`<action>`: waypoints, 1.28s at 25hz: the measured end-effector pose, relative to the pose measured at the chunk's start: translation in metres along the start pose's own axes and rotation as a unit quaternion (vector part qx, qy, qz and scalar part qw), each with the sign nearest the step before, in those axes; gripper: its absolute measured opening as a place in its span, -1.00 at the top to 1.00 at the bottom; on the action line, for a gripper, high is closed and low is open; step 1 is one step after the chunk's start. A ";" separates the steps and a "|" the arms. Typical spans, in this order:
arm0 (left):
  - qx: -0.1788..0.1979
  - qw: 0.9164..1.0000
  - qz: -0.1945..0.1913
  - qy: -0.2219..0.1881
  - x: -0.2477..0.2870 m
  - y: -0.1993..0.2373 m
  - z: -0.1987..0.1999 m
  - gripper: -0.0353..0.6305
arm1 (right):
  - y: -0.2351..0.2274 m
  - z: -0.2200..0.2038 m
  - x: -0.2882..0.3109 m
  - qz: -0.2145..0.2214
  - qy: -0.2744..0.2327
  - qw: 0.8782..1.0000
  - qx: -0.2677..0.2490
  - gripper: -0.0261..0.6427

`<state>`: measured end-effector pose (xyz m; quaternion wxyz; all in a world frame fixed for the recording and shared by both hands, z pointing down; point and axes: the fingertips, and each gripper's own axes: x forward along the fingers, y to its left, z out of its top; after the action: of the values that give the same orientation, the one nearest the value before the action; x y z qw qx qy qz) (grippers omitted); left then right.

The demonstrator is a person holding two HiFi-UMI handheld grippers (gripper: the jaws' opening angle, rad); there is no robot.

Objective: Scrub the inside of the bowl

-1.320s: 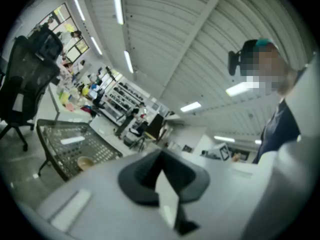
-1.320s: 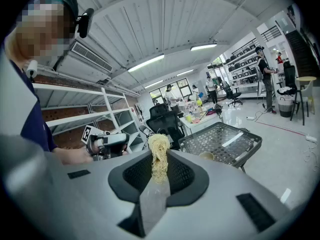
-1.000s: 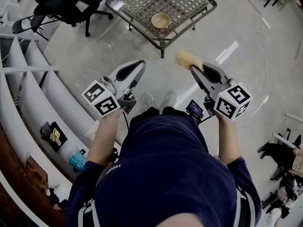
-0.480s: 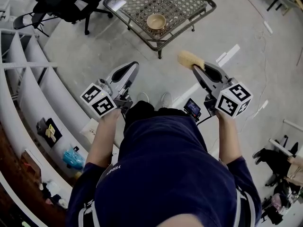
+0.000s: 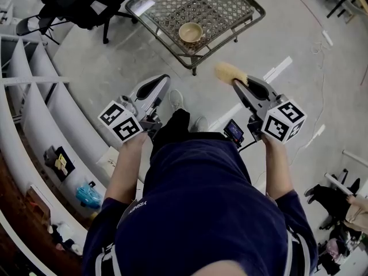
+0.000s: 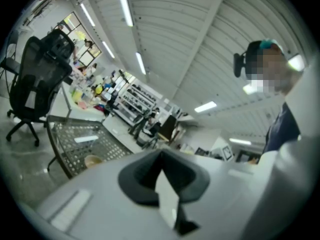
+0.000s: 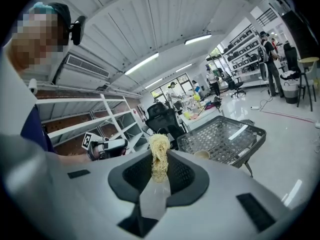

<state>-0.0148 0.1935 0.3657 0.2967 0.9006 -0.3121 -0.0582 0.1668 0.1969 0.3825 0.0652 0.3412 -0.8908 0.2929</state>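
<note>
A tan bowl (image 5: 190, 33) stands on a low metal mesh table (image 5: 230, 4) ahead of me; it also shows small in the left gripper view as the bowl (image 6: 92, 160) and in the right gripper view as the bowl (image 7: 202, 155). My right gripper (image 5: 234, 81) is shut on a pale yellow fibrous scrubber (image 5: 229, 72), held in the air well short of the table. The scrubber (image 7: 159, 156) sticks up between the jaws. My left gripper (image 5: 167, 79) is shut and holds nothing, level with the right one.
White shelving (image 5: 34, 102) curves along my left side, with small items on its lower levels. A black office chair (image 5: 80, 4) stands left of the table. White tape strips (image 5: 276, 65) mark the grey floor. My shoes (image 5: 176, 101) are between the grippers.
The table and bowl have drawn slightly nearer as I step forward, one foot now ahead. Both grippers keep their pose, the scrubber still held.
</note>
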 end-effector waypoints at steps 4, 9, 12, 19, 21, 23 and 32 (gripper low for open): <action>0.003 1.000 -0.007 0.011 0.014 0.021 0.006 0.88 | -0.013 0.009 0.019 -0.001 0.000 1.000 0.006 0.73; 0.002 1.000 -0.019 0.018 0.028 0.051 0.025 0.88 | -0.022 0.021 0.047 -0.012 0.002 1.000 0.010 0.73; 0.003 0.999 -0.026 0.023 0.034 0.071 0.038 0.88 | -0.027 0.029 0.069 -0.016 0.004 1.000 0.014 0.73; -0.005 0.999 -0.044 0.028 0.044 0.115 0.063 0.88 | -0.033 0.049 0.114 -0.029 0.008 0.999 0.019 0.73; -0.006 0.998 -0.049 0.030 0.046 0.126 0.070 0.88 | -0.035 0.054 0.126 -0.035 0.010 0.999 0.020 0.73; -0.008 0.998 -0.054 0.031 0.047 0.139 0.077 0.88 | -0.036 0.060 0.139 -0.040 0.011 0.999 0.020 0.73; -0.002 0.997 -0.072 0.036 0.051 0.178 0.114 0.88 | -0.034 0.089 0.187 -0.048 0.004 0.999 0.012 0.73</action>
<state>-0.1009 -0.0062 0.3781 0.3043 0.9218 -0.2357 -0.0471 0.0539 0.0196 0.3844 0.0791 0.3830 -0.8696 0.3014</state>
